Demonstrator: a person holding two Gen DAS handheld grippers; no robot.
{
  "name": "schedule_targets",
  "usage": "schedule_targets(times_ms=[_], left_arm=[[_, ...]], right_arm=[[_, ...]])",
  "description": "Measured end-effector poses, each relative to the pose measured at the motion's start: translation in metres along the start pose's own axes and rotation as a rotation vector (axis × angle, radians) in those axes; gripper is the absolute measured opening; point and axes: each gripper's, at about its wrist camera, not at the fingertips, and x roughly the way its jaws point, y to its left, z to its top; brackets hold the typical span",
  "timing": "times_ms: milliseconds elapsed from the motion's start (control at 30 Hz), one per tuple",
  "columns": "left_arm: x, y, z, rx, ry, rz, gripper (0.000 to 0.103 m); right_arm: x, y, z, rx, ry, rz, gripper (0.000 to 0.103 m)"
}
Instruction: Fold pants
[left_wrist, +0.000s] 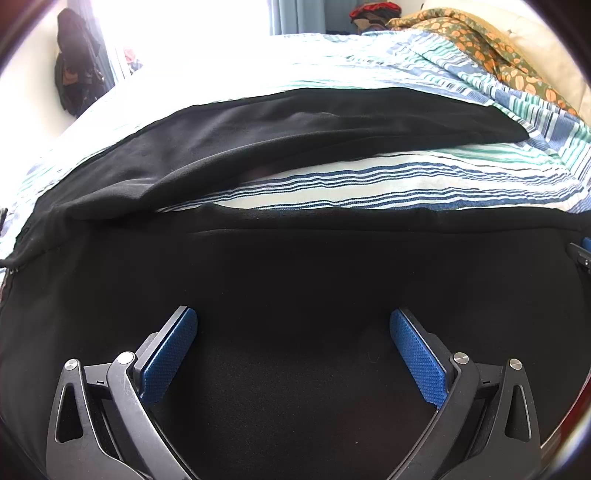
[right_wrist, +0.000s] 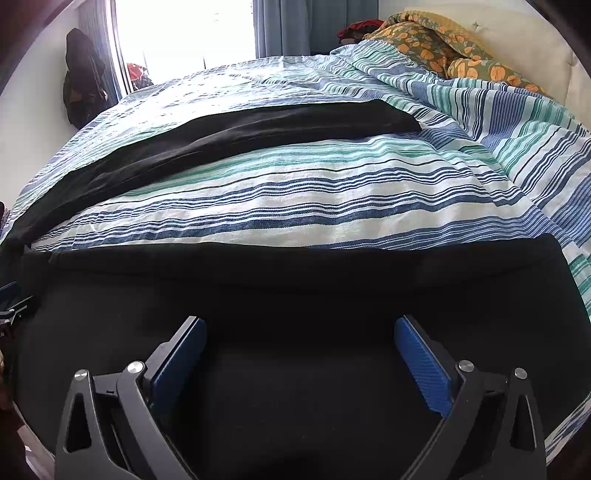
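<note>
From the left wrist view, the left tongs (left_wrist: 293, 317) stand wide apart with nothing between the blue pads (left_wrist: 173, 350), only dark cloth below them. That cloth is the pants (left_wrist: 295, 280), black, spread across the bed (left_wrist: 369, 177) with its striped cover. The near leg runs side to side straight under and ahead of the tongs, its far edge a long line across the picture. The other leg (left_wrist: 295, 122) lies further off on the cover, also running side to side, and it meets the near one towards the left, where the waist seems to be. A strip of striped cover shows between the two legs. At the right edge of this view a bit of the other tool just shows. From the right wrist view, the right tongs (right_wrist: 299, 325) are also wide apart and hold nothing, with the near leg (right_wrist: 295, 288) right below them. Here that leg ends to the right, at its hem, close to this hand, so the right hand is the nearer to the hem and the left hand to the waist. The far leg (right_wrist: 258, 129) lies well beyond a broad band of cover. I would judge the next move turns on bringing one leg across that gap onto the other, along their shared side-to-side axis.
</note>
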Motion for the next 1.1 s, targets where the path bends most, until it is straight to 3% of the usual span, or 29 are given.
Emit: schedule_targets(times_ms=[100,233,367,467,533,600,667,767,867,933,1000,1067,1100], left_arm=[[-0.001,0.001,0.0,0.003,-0.001,-0.002,0.103],[0.0,0.001,0.0,0.005,-0.006,-0.007,0.103],[-0.001,0.0,-0.001,0.007,-0.011,-0.004,0.103],[-0.003,0.0,0.003,0.01,0.017,0.001,0.103],[-0.008,-0.001,0.014,0.009,0.076,0.015,0.103],[-0.017,0.004,0.034,-0.024,0.095,-0.012,0.103],[-0.029,0.018,0.065,-0.084,0.022,-0.047,0.103],[-0.029,0.043,0.117,-0.153,-0.077,-0.03,0.103],[0.0,0.067,0.15,-0.193,-0.118,0.072,0.103],[0.024,0.079,0.151,-0.197,-0.13,0.161,0.103],[0.052,0.09,0.14,-0.195,-0.086,0.238,0.103],[0.082,0.102,0.121,-0.225,0.013,0.216,0.103],[0.087,0.109,0.113,-0.259,0.018,0.171,0.103]], right_arm=[[-0.01,-0.007,0.008,0.02,0.048,0.032,0.101],[-0.034,-0.071,0.002,0.273,0.071,0.091,0.101],[-0.057,-0.158,-0.011,0.554,0.026,-0.032,0.1],[-0.073,-0.183,-0.007,0.635,-0.012,-0.012,0.099],[-0.081,-0.172,0.008,0.573,0.01,-0.074,0.099],[-0.088,-0.156,0.025,0.545,0.007,0.02,0.099],[-0.09,-0.139,0.047,0.533,0.0,0.125,0.099],[-0.072,-0.098,0.09,0.495,0.028,0.274,0.1],[-0.036,-0.038,0.139,0.426,0.058,0.415,0.099],[-0.01,0.01,0.173,0.345,0.064,0.508,0.099],[0.017,0.059,0.2,0.235,0.073,0.565,0.1],[0.049,0.105,0.218,0.131,0.108,0.625,0.1],[0.065,0.122,0.223,0.094,0.126,0.641,0.1]])
